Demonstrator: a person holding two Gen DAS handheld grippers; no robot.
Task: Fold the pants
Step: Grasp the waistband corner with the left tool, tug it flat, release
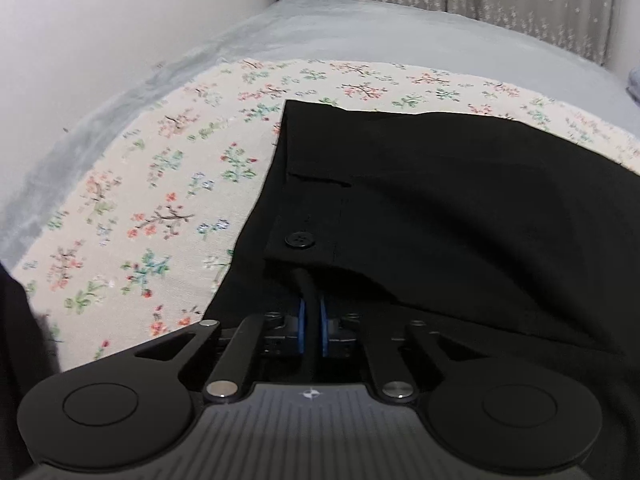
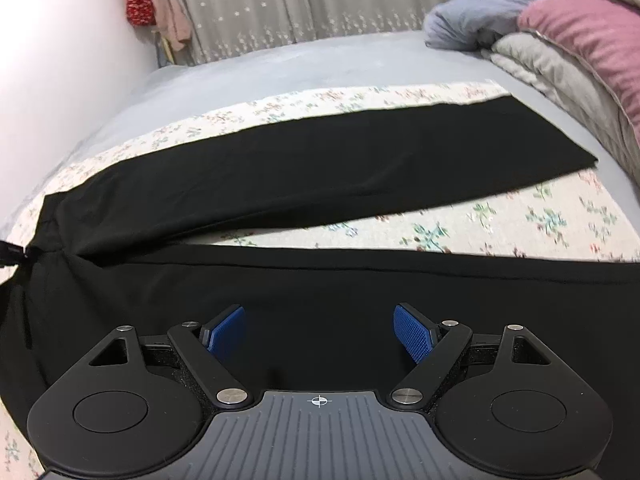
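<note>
Black pants (image 1: 440,208) lie on a floral cloth (image 1: 132,208) on the bed. In the left wrist view I see the waistband with a black button (image 1: 299,239). My left gripper (image 1: 312,300) is shut on the waistband edge, its blue pads (image 1: 301,328) pinching the cloth just below the button. In the right wrist view the pants (image 2: 280,168) spread out with two legs apart, the far leg running to the right and the near leg under my gripper. My right gripper (image 2: 320,320) is open, its blue pads (image 2: 412,332) wide apart just over the near leg.
The floral cloth (image 2: 520,220) covers part of a grey-blue bedsheet (image 2: 280,64). Pillows and a folded quilt (image 2: 560,40) pile up at the right. A white wall (image 1: 100,20) runs along the left, and a starred curtain (image 2: 300,0) hangs at the back.
</note>
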